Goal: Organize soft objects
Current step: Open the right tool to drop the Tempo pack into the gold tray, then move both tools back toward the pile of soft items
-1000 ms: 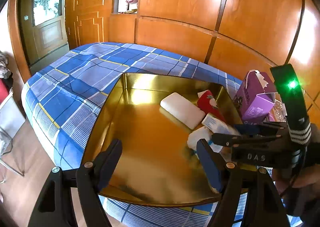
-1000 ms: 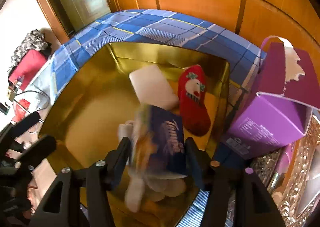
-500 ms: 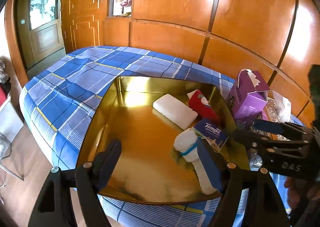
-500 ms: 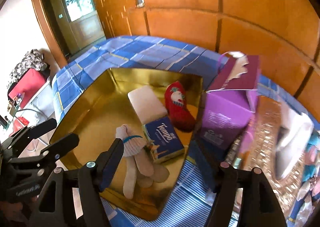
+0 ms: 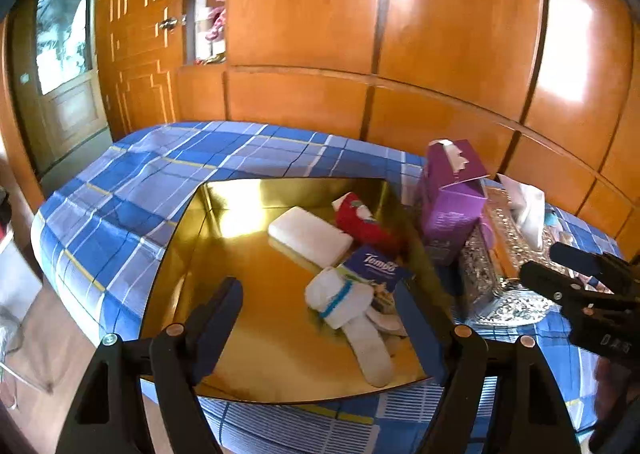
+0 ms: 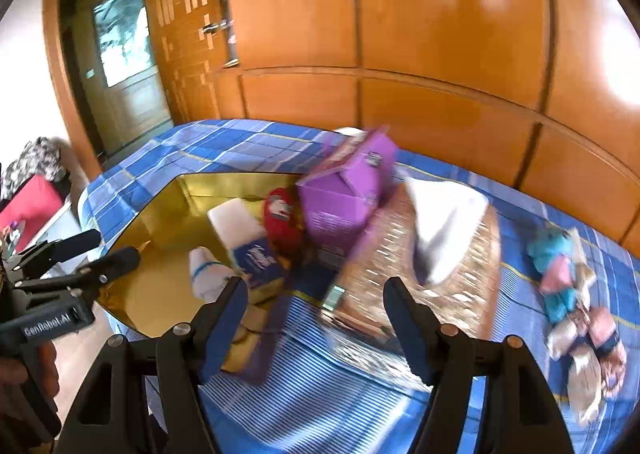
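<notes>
Tissue pack [image 5: 374, 268] has left my right gripper [image 6: 314, 308] and lies mid-frame in the gold tray [image 5: 188, 238] by the sock [image 5: 348, 314]; both grippers, left [image 5: 320, 318] too, gape empty. Next, I'd say: the plush pile [image 6: 572, 294] at right, needing a swing over and a soft pinch.

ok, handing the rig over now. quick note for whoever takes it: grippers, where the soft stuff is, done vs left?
Left gripper: open, empty, hovering over the gold tray.
Right gripper: open, empty, over the blue plaid bedspread beside the tray.
In the tray: white pad, red stocking, Tempo tissue pack, white sock bundle.
Outside: purple box, ornate tissue box, and a pile of small soft items on the bedspread at far right.
Left: probably move that pile into the tray.
</notes>
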